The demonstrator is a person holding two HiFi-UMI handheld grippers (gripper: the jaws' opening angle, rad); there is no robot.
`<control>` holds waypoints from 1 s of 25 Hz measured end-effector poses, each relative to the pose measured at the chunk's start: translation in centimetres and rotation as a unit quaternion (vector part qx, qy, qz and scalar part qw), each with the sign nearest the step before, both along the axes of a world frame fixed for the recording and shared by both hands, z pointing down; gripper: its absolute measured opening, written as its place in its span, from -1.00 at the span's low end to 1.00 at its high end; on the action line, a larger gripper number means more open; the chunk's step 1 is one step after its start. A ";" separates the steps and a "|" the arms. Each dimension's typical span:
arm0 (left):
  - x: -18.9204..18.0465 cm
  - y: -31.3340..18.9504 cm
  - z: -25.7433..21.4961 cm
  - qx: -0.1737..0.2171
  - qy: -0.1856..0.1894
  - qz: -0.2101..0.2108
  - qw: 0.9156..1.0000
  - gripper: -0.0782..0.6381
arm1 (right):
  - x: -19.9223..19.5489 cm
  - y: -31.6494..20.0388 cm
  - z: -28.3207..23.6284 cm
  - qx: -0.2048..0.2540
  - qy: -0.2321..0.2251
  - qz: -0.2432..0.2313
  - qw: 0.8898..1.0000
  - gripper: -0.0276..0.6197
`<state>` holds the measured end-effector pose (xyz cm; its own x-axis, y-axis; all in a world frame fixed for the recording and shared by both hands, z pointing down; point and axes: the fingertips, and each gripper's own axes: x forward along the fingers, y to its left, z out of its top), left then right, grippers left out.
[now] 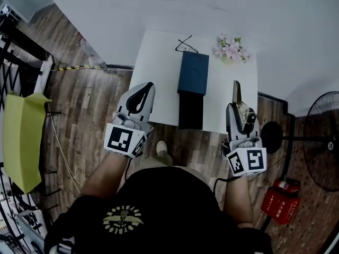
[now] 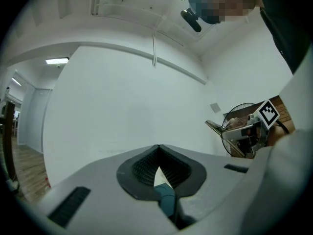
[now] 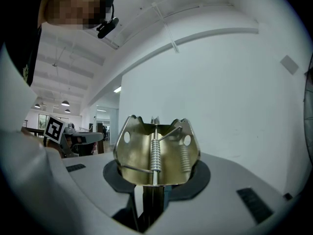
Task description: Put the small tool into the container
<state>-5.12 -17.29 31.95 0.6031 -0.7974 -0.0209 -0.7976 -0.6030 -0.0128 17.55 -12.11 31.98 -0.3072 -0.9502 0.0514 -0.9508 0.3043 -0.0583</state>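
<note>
1. On a white bench (image 1: 159, 78): a dark blue box (image 1: 193, 72), long axis running away from the person, with a black section (image 1: 190, 110) sticking out of its near end as far as the bench's near edge
2. Right of the box, level with that black section and seen against the bench's near right part: the right gripper (image 1: 237, 110), pointing level and away from the person
3. Clamped between its jaws, which stand partly closed onto it: a brass-coloured metal spring clip (image 3: 155, 153), rising out of the jaws with its coil spring and two round holes facing the camera; apart from the box, not in it
4. Left of the box, at the bench's left edge: the left gripper (image 2: 157, 148), likewise pointing level
5. Jaws brought together at the tips, nothing gripped; only a narrow slit behind the tips, showing white and a bit of teal
6. Just beyond the box's far end: a small black wire object (image 1: 185, 45), too thin to identify
7. Beyond and right of the box's far end: a bunch of pink flowers (image 1: 231, 49)
8. Far right of the box, on the wooden floor (image 1: 90, 110): a black standing fan (image 1: 323, 136) and a red case (image 1: 280, 201)
</note>
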 end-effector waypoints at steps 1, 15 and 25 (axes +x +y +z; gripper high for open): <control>-0.2 -0.6 -0.1 0.001 0.000 0.001 1.000 -0.76 | -0.2 -0.5 -0.2 0.001 0.002 0.001 1.000 -0.54; -2.0 -6.9 0.9 -0.009 0.010 0.020 1.000 -0.76 | -3.8 -5.9 0.2 -0.008 0.012 -0.003 1.000 -0.54; 1.2 -10.1 3.7 -0.035 -0.002 0.019 0.999 -0.76 | -2.9 -8.7 4.6 -0.054 -0.022 -0.027 0.998 -0.54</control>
